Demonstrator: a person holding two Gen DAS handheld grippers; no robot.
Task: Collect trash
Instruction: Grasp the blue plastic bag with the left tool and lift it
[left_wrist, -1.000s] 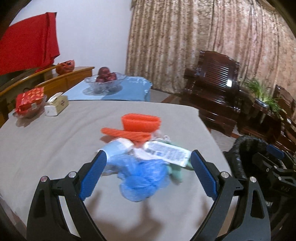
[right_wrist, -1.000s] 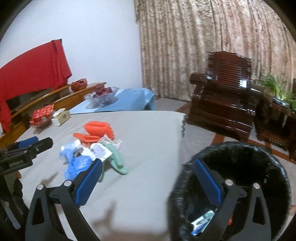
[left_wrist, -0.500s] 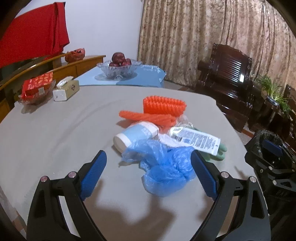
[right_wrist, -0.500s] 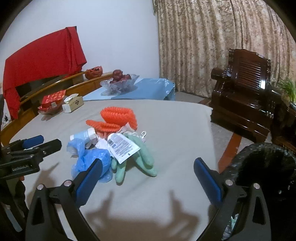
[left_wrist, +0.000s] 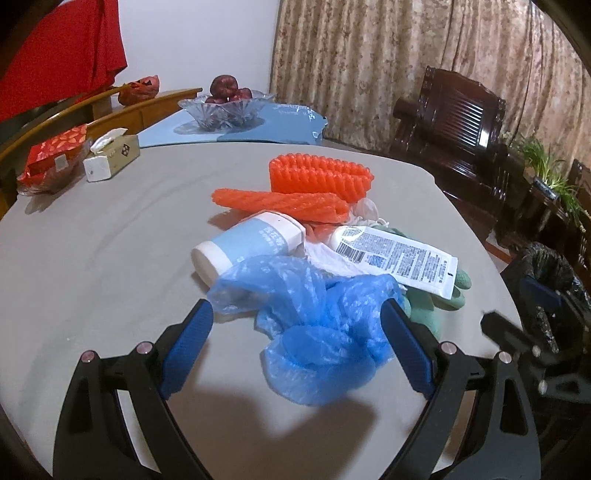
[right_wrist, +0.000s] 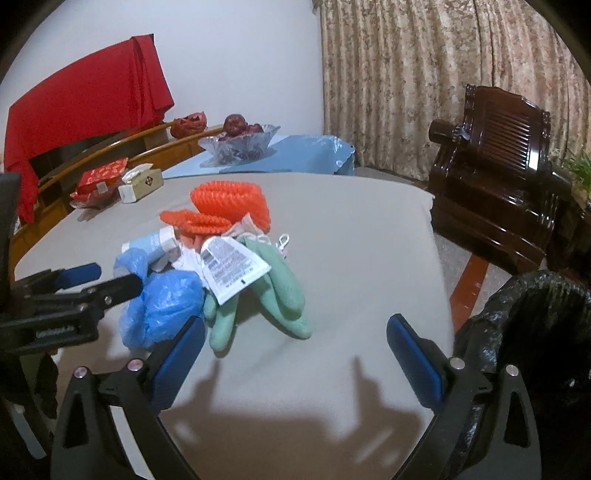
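Left wrist view first: my left gripper (left_wrist: 297, 330) has its jaws spread wide, nothing pinched, with the crumpled blue plastic bag (left_wrist: 317, 332) sitting right between the blue pads. Behind the bag is the rest of the trash pile, and a lot of it is buried. The light-blue roll (left_wrist: 247, 245) has its near end partly under the bag, the white printed pouch (left_wrist: 399, 256) lies over something white and crumpled I can't identify, and only the fingertips of the green glove (left_wrist: 448, 295) poke out past the pouch. Two orange ribbed pieces (left_wrist: 295, 188) sit at the back of the heap, one stacked behind the other.

From the right wrist view, my right gripper (right_wrist: 295, 343) is also wide open and empty, hovering over bare grey table (right_wrist: 351, 258) just in front of the glove (right_wrist: 280, 291). Its left pad covers the lower edge of the bag. The left gripper pokes in from the left edge and blocks part of the bag too.

The black-lined trash bin (right_wrist: 524, 317) is at the right, off the table edge, cut off by the frame and partly behind my right finger, so I can't see inside it. Lots of open table around the pile on the near and right sides. The tissue box (right_wrist: 140, 184) and red packet (right_wrist: 98, 181) sit well away at the far left rim.
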